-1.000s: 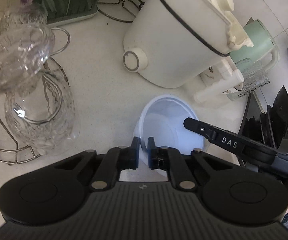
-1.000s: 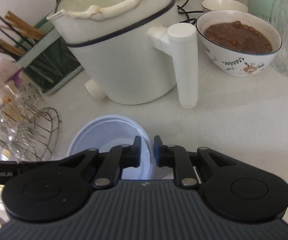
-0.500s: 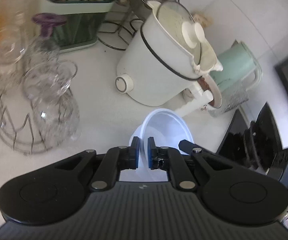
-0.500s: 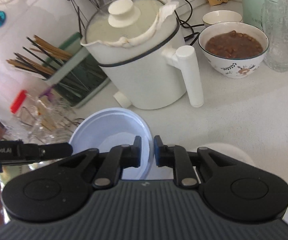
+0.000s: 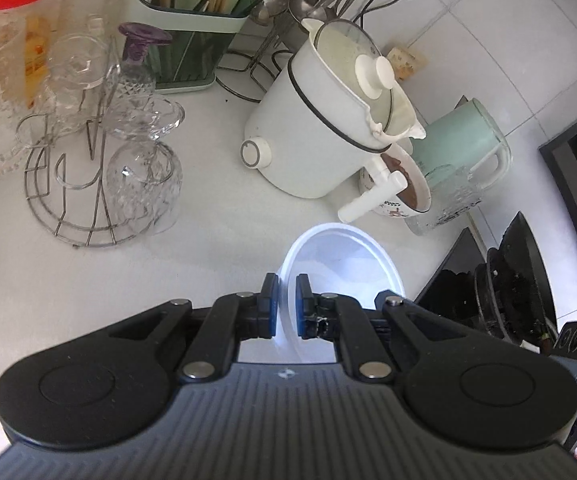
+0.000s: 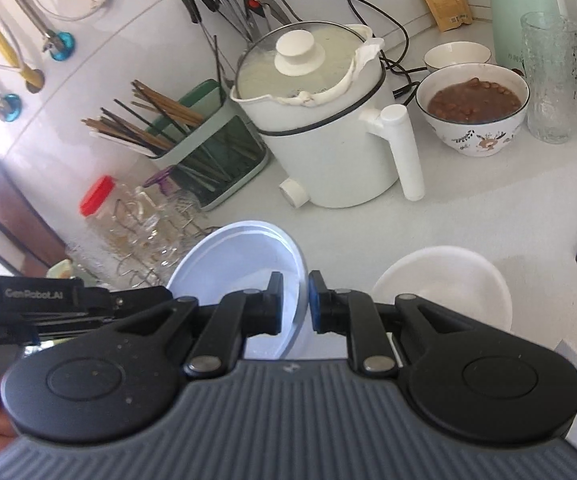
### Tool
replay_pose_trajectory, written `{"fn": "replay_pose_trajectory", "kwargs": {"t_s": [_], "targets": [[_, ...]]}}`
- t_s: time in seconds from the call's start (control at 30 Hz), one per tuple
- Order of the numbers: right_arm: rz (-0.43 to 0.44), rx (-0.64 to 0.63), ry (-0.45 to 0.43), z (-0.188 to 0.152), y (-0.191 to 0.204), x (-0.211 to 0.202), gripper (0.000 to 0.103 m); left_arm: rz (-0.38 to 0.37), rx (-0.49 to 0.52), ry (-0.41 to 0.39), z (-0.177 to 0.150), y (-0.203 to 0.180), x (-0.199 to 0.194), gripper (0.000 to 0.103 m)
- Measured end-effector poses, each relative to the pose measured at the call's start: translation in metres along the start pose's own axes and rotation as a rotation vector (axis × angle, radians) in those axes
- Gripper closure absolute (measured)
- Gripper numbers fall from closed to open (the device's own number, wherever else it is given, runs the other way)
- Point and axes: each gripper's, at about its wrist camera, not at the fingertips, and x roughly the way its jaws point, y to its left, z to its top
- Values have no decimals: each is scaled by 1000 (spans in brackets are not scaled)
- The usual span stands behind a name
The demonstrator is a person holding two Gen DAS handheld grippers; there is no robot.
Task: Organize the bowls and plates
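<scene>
Both grippers hold one pale blue-white plastic bowl (image 5: 340, 264) by its rim, lifted above the white counter. My left gripper (image 5: 286, 306) is shut on the bowl's near rim. My right gripper (image 6: 295, 304) is shut on the opposite rim; the bowl (image 6: 240, 256) tilts up to its left. The left gripper's black body (image 6: 68, 300) shows at the left of the right wrist view. A second white bowl (image 6: 444, 280) sits on the counter below and right of the right gripper.
A white electric pot (image 6: 328, 132) stands behind, with a bowl of brown food (image 6: 472, 108), a glass (image 6: 550, 80) and a mint kettle (image 5: 460, 140) to its right. A wire rack of glasses (image 5: 100, 176) and a chopstick holder (image 6: 200, 144) are left. A stove (image 5: 508, 288) lies right.
Both grippers have risen together with the bowl, well above the counter. The second white bowl has come into view beneath the right gripper.
</scene>
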Motion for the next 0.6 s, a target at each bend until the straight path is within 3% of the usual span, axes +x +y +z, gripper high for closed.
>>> {"fn": "replay_pose_trajectory", "kwargs": {"t_s": [0.4, 0.6], "targets": [[72, -8, 12, -24, 6, -25, 87, 37, -42, -21, -35, 9, -23, 93], [126, -28, 70, -34, 14, -13, 87, 101, -75, -29, -49, 27, -36, 92]]}}
